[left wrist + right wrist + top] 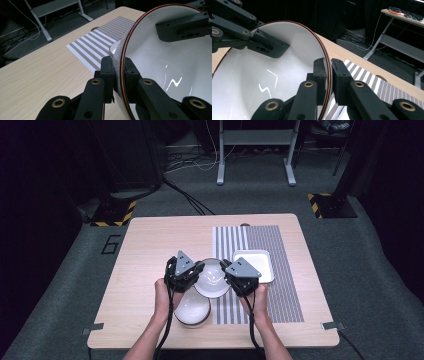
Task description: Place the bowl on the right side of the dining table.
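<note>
Bowl held: we see a white bowl (212, 278) with a thin brown rim lifted between the two claws, tilted so its inside faces the high camera; it hangs above the desk (150, 250), over the left edge of the striped mat (260, 240); from the high view it overlaps the upper edge of a second bowl
Left claw: the left claw (194, 271) is pinched tight on the bowl's left rim; in the left gripper view (119, 75) one jaw sits outside the wall and one inside, with the brown rim running between the pads; the hand behind it (164, 297) comes in from the bottom edge
Right claw: the right claw (231, 275) is clamped just as tightly on the opposite rim; in the right gripper view (329, 80) the rim passes between its two black jaws, and the left claw's jaw shows at the far side of the bowl; its hand (256, 301) grips it from below
Second bowl: another white bowl (191, 310) rests upright on the bare wood near the front edge of the desk, just below the lifted one and between the two forearms; we cannot tell whether the two bowls touch
Square dish: a white square dish (255, 265) lies on the striped mat, just beside the right claw, on its far right side
Mat: grey and white stripes, covering the right half of the desk from back to front
Floor: grey carpet (60, 285) around the desk, with a metal frame (255, 140) and cables at the back
</note>
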Tool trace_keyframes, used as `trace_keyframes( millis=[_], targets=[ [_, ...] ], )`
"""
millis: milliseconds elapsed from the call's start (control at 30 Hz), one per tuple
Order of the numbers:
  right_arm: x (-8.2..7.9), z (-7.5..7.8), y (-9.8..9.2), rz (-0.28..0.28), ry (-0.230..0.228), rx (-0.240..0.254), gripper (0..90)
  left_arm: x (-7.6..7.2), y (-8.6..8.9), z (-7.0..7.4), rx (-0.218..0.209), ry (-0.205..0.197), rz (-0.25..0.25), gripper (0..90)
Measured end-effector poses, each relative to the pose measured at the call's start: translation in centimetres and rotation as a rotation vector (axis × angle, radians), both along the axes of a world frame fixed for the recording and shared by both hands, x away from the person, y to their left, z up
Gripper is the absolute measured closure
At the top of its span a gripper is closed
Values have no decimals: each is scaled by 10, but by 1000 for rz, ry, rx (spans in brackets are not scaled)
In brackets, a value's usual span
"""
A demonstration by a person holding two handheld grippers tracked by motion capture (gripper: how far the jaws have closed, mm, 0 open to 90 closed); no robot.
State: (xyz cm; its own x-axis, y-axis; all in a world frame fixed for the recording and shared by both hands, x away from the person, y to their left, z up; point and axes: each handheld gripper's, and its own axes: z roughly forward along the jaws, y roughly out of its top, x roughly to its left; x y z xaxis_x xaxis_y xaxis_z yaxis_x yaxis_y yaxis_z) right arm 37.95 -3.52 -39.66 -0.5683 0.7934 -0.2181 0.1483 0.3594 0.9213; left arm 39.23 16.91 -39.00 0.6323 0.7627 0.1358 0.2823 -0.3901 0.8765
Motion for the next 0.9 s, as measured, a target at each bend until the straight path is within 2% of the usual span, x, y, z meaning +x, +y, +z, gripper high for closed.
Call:
trace_keyframes(
  millis=[67,333,533,633,833,900],
  targets=[
    [1,0,-1,-3,2,-1,826,2,-1,0,8,0,-3,817],
    [8,-3,-2,-14,11,-3,827,10,-3,-3,-4,15,-6,817],
    [13,-7,-3,-15,22,8,827,16,-3,-4,13,28,-11,816],
    [15,-7,-3,-20,23,9,827,19,-4,-4,2,40,-9,813],
    [21,-10,-5,-37,36,5,824,24,-3,-4,-1,61,-14,737],
    [22,-10,-6,-41,40,9,825,26,-3,-4,-9,74,-13,681]
  ],
)
